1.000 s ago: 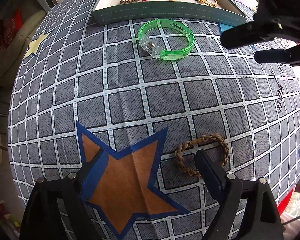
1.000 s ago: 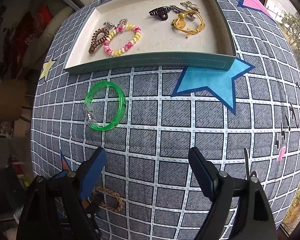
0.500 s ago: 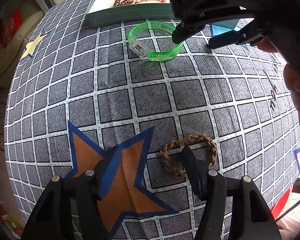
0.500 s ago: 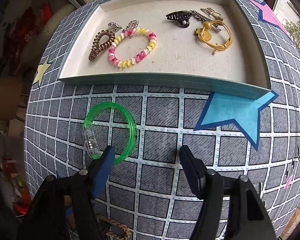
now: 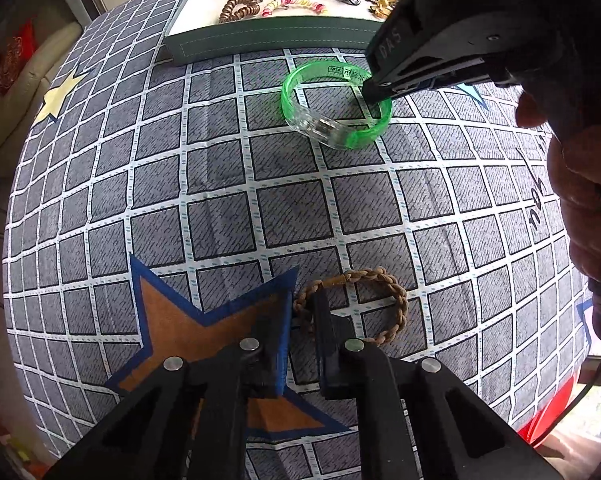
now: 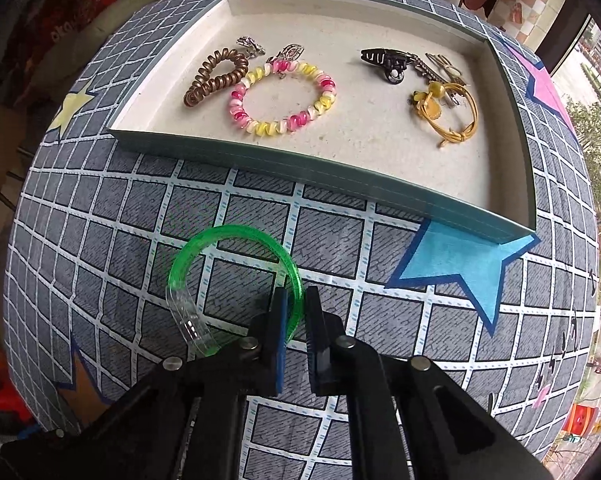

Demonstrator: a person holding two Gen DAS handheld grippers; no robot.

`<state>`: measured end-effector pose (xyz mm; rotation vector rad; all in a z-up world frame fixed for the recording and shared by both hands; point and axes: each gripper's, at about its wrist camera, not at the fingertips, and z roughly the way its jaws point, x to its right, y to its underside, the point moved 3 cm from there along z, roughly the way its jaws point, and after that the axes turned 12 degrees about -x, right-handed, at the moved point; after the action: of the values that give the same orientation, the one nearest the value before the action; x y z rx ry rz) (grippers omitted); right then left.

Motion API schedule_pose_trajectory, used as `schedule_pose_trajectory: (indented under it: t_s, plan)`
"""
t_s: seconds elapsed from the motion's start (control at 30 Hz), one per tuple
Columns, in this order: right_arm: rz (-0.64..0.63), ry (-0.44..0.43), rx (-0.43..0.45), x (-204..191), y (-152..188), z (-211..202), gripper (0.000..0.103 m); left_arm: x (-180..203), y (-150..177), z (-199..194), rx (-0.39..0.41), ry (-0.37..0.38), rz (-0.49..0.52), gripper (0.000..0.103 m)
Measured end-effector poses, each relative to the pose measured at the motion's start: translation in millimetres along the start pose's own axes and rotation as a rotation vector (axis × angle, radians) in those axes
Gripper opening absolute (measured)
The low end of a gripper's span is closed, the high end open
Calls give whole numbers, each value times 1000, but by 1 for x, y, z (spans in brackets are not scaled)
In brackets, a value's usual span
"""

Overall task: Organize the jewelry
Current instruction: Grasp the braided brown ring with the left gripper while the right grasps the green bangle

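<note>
My left gripper (image 5: pixel 302 312) points steeply down at the table, its two black fingers clenched on the near-left part of the brown braided cord bracelet (image 5: pixel 354 304). The rest of that loop lies flat on the cloth, spreading out to the right of my fingers, just beside the tip of an orange star with a blue border (image 5: pixel 204 320) printed there.

My right gripper (image 6: pixel 296 304) is also pointing down and clamped tight, one blue-padded finger inside and one outside the right side of the translucent green plastic bangle (image 6: pixel 232 240). The bangle's clear section (image 6: pixel 186 318) with its small metal parts sits at its left. Seen from the left wrist camera, the right gripper (image 5: pixel 374 90) comes in from the upper right, with my hand (image 5: pixel 580 184) behind it at the frame's edge. The bangle rests on the cloth, well apart from the braided bracelet.

Both pieces lie on a grey checked tablecloth with white grid lines (image 6: pixel 332 236). Beyond the bangle stands a shallow rectangular tray with teal walls and a pale floor (image 6: pixel 260 162). Inside it, on the left, are a bronze spiral hair tie (image 6: pixel 216 76) and a pink, yellow and white spiral coil bracelet (image 6: pixel 284 94), touching each other; on the right are a black claw hair clip (image 6: pixel 384 62) and a yellow cord bracelet with beads (image 6: pixel 448 108). A light blue star (image 6: pixel 460 264) is printed at the tray's near right corner.
</note>
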<state>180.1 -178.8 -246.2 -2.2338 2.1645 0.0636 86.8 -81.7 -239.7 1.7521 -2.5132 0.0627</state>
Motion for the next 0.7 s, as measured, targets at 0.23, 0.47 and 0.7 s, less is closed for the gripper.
schedule_pose_trajectory:
  t_s: [0.23, 0.47, 0.7]
  plan:
    - [30, -55, 16, 15, 5, -7, 7, -21, -11, -13, 2, 100, -74, 21]
    - [64, -117, 33, 35, 15, -23, 7, -33, -24, -32, 38, 115, -71, 21]
    - [86, -162, 35, 46, 27, -34, 7, -43, -37, -45, 58, 134, -71, 18]
